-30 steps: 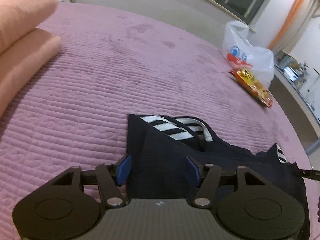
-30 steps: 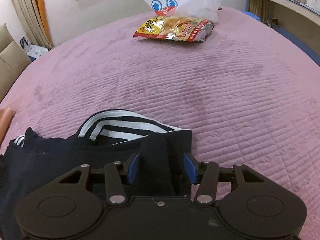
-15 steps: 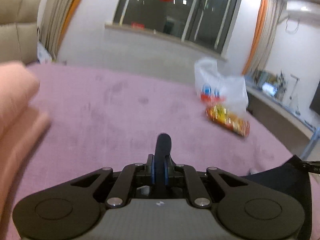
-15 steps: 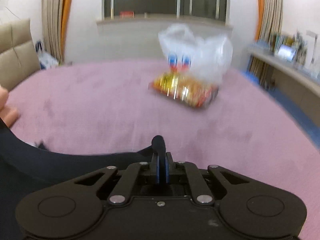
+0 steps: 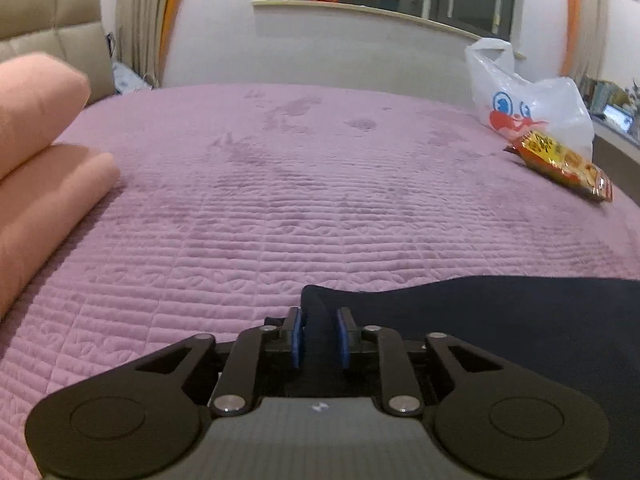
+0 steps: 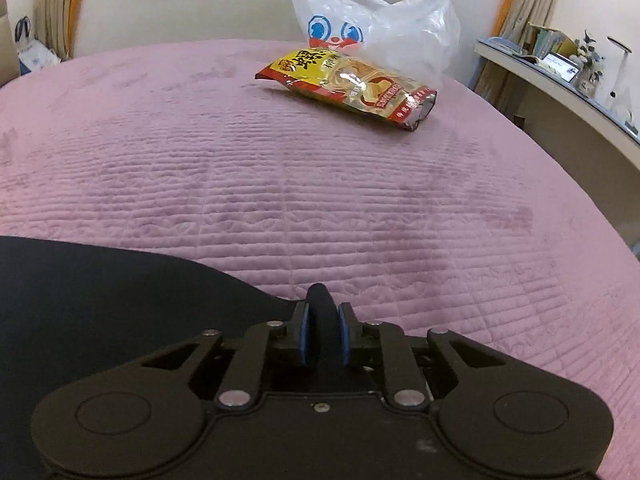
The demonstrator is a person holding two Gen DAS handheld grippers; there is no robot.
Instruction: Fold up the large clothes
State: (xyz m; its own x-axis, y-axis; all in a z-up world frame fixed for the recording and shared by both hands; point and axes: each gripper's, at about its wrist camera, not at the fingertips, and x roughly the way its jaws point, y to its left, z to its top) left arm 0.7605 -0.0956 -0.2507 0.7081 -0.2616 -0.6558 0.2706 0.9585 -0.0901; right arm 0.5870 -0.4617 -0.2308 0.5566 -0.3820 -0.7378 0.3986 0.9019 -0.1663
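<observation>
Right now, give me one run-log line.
left gripper: shut on dark navy garment | right gripper: shut on garment | over pink quilted bedspread

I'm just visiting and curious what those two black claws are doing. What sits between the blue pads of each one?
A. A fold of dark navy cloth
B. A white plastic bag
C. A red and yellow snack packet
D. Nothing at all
A: the dark navy garment bunches up between the pads of the left gripper and the right gripper; packet and bag lie far off.
</observation>
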